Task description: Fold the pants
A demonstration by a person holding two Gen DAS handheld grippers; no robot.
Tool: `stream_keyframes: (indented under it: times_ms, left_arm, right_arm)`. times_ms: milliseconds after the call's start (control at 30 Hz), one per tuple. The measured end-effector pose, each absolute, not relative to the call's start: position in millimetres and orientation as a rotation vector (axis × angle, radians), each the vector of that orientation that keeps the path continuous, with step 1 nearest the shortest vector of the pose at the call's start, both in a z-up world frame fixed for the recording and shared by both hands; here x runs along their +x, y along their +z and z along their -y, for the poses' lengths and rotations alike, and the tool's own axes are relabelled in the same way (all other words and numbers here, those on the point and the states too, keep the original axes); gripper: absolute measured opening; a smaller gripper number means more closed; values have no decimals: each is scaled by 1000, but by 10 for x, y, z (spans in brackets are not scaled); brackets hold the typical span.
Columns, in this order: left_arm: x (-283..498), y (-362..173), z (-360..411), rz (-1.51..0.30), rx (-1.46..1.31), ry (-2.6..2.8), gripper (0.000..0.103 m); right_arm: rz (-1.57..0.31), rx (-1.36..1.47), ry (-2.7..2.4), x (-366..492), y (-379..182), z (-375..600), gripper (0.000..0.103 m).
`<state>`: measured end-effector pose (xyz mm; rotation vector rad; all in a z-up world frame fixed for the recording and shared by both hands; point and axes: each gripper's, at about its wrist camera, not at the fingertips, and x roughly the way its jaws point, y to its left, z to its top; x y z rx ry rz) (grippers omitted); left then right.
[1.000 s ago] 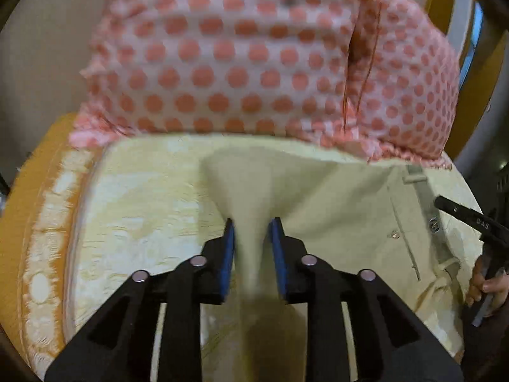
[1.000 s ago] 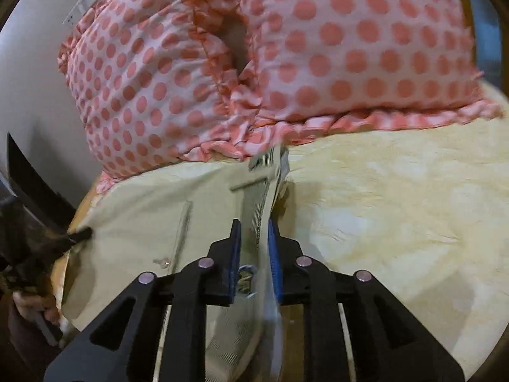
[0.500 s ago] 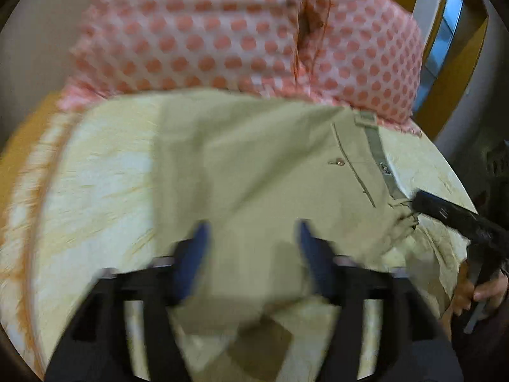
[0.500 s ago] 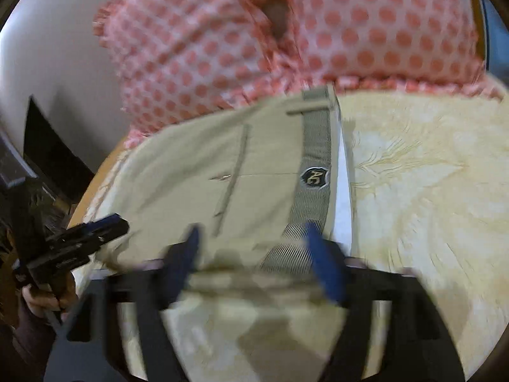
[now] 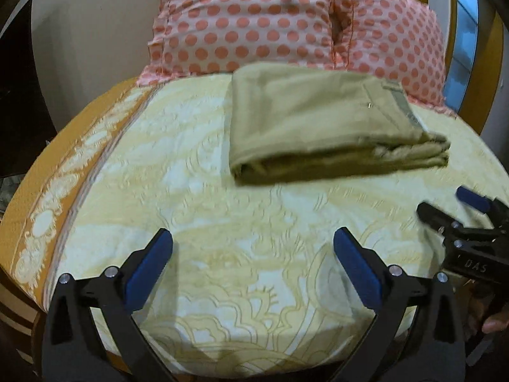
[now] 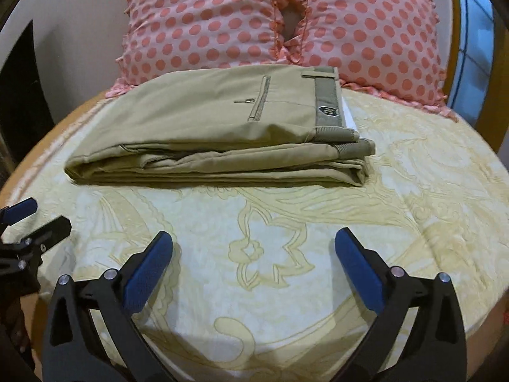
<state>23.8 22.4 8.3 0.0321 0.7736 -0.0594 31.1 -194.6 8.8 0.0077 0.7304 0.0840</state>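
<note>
Khaki pants lie folded into a flat, layered rectangle on a yellow patterned bedspread, their far edge against two pink polka-dot pillows. The bundle's long axis runs left to right across the bed, with the grey waistband at the right end. The left gripper and right gripper hover nearer the camera, each spread wide and holding nothing.

Bare bedspread lies between my 2 spread grippers and the folded pants. Behind the pants, 2 dotted pillows block the way.
</note>
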Motion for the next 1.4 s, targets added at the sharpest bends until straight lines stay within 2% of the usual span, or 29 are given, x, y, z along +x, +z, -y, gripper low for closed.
stream_keyframes:
  times_ms: [233,1400]
  left_arm:
    - [152,44,-216,-708,40,-48,101]
    - [155,41,-214,-709,39,-47,101]
  right_arm:
    - [-685,19,72,288,63,1955,102]
    - [-679,19,74,290,63,1996,102]
